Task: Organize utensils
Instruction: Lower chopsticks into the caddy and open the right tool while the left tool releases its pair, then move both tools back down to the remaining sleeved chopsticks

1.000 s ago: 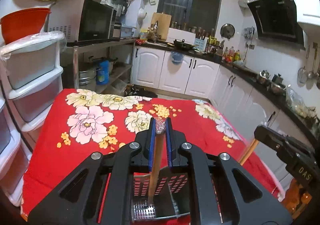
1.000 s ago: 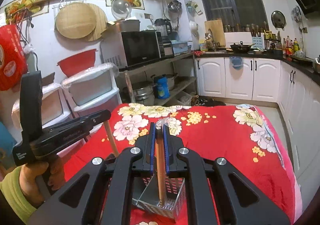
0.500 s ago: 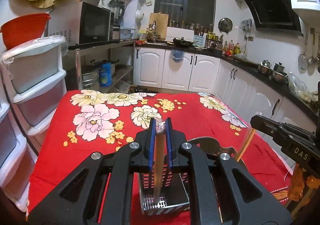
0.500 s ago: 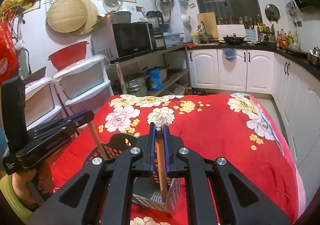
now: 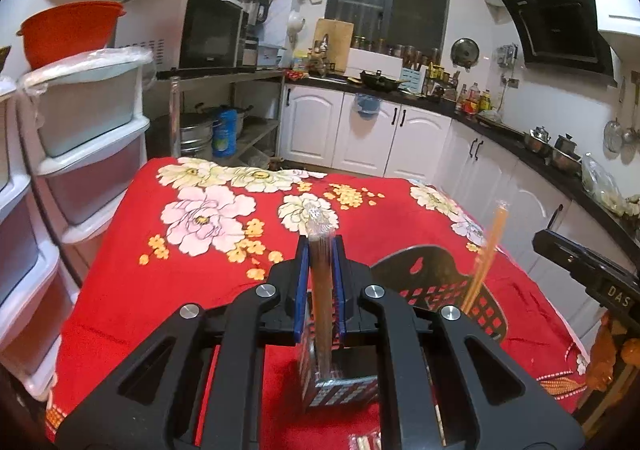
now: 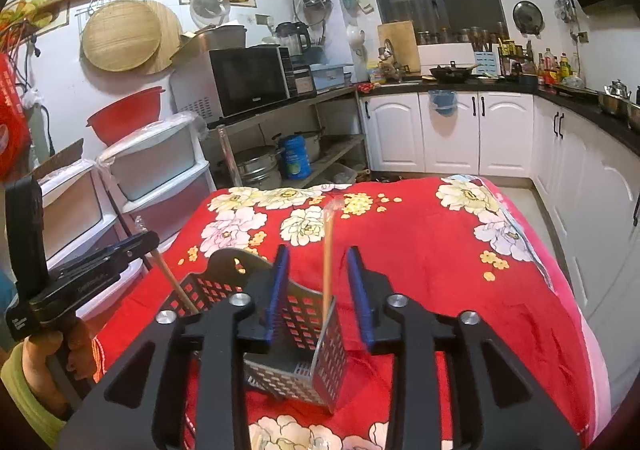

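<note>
Both grippers are seen over the red floral tablecloth [image 5: 132,278], above the black perforated utensil caddy with a metal mesh compartment [image 6: 304,330].

Left gripper [image 5: 320,290]: its blue pads are still pressed against a plastic-wrapped pair of brown wooden chopsticks [image 5: 320,290], though the jaws are opening. The pair is held upright, with the wrapped tip projecting toward 12 o'clock beyond the pads and the lower end down inside the mesh compartment [image 5: 340,386].

Right gripper [image 6: 318,294]: its jaws are opening and stand clearly apart. A second wrapped pair of lighter wooden chopsticks [image 6: 329,250] is seen between the pads, touched by neither. It stands almost upright with its lower end in the mesh compartment, and appears motion-blurred.

In the left wrist view the second pair [image 5: 486,250] is seen at about 2 o'clock from the left gripper. In the right wrist view the left gripper [image 6: 148,246] is seen at 9 o'clock, held by a hand [image 6: 48,354] with a yellow-green sleeve [image 6: 24,398].
</note>
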`<state>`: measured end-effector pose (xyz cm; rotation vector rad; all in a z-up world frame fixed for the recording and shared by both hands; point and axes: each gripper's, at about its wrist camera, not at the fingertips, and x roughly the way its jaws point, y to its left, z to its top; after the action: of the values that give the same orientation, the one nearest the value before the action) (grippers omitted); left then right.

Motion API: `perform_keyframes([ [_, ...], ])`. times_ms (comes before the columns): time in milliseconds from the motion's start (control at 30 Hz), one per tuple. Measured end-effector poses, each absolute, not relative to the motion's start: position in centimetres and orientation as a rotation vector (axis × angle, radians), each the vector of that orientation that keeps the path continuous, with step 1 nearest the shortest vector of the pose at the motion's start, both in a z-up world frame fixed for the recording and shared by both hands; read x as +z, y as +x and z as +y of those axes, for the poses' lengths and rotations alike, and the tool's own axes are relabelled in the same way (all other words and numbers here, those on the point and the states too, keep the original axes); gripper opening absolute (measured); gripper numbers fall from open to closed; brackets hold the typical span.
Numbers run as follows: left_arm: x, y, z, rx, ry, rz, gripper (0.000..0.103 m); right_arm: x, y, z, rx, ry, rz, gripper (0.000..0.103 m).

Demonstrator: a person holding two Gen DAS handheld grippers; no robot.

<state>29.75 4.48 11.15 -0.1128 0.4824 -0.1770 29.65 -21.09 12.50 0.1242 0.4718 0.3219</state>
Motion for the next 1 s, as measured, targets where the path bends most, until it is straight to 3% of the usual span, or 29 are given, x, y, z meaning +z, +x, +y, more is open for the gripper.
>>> perform_keyframes([
  [233, 10.9, 28.4, 5.7, -0.157, -0.137, 0.489, 0.026, 12.1, 28.2, -21.3, 0.318, 0.109, 0.478, 0.039],
  [667, 10.0, 25.0, 6.6, -0.149, -0.142, 0.482, 0.073, 10.7, 25.2, -21.5, 0.318, 0.079, 0.488, 0.052],
  [900, 9.0, 22.9, 6.4, -0.150, -0.139, 0.494, 0.086, 9.4, 23.7, -21.3, 0.333, 0.069, 0.514, 0.057],
  [1000, 8.6, 22.1, 6.3, -0.148, -0.131, 0.498, 0.086, 8.8, 23.2, -21.2, 0.339, 0.067, 0.523, 0.058],
])
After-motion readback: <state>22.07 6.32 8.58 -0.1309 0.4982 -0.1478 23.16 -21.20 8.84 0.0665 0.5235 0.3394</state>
